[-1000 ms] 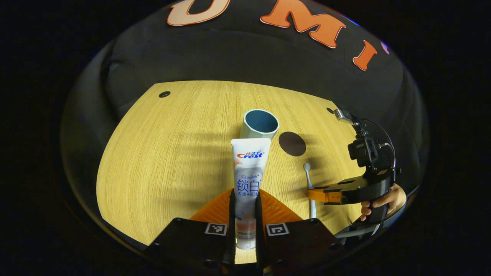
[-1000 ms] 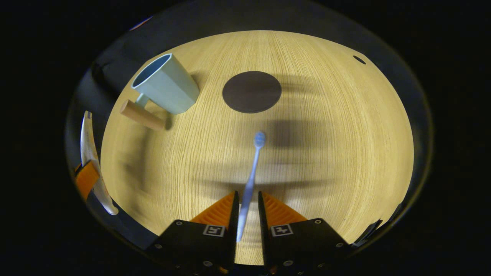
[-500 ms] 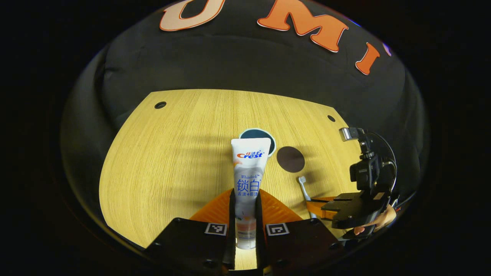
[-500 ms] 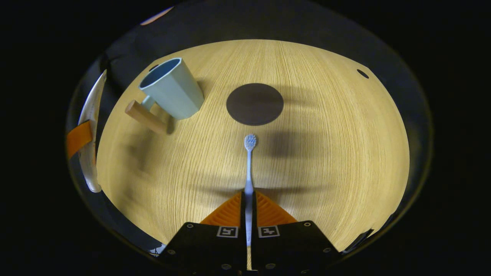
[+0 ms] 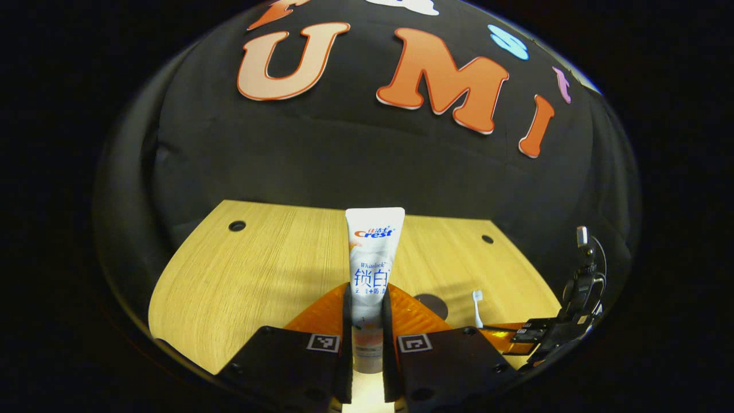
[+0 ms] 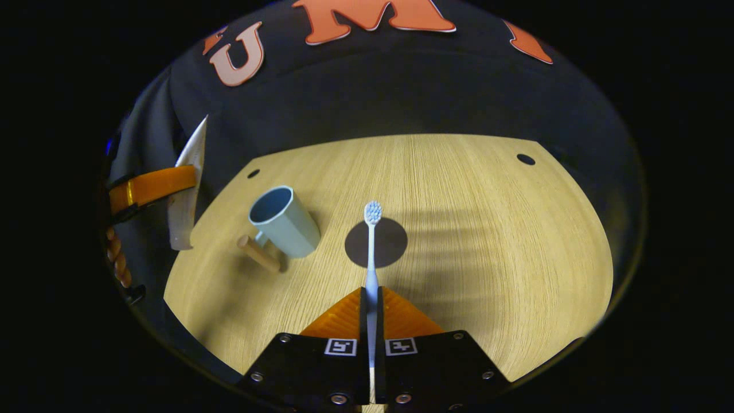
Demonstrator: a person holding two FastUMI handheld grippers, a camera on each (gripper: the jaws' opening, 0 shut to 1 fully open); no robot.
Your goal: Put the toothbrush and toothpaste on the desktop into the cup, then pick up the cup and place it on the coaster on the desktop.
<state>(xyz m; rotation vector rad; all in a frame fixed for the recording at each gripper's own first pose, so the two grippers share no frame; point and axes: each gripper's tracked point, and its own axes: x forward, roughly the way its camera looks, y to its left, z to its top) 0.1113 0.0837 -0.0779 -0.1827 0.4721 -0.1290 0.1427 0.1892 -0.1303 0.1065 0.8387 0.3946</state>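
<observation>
Pale wood tabletop [image 6: 470,229] fills the middle of the right gripper view, and on it we see the blue cup [image 6: 284,222] left of centre, standing with its wooden handle toward the lower left, and the dark round coaster [image 6: 389,244] just beside it to the right. Our right claw [image 6: 371,298] is clamped on the toothbrush [image 6: 371,252], whose bristle head points up the frame and overlaps the coaster in the picture. In the left gripper view our left claw [image 5: 367,304] is pinched around the lower part of the toothpaste [image 5: 373,252], which stands up the centre of the frame; the right claw shows at the lower right edge there. Both items look lifted off the tabletop, with neither in the cup yet. We judge the risks to be these: two claws converging on one narrow opening could collide, a tilted tube could catch the rim and tip the cup, and the thin brush could swivel in its grip.
</observation>
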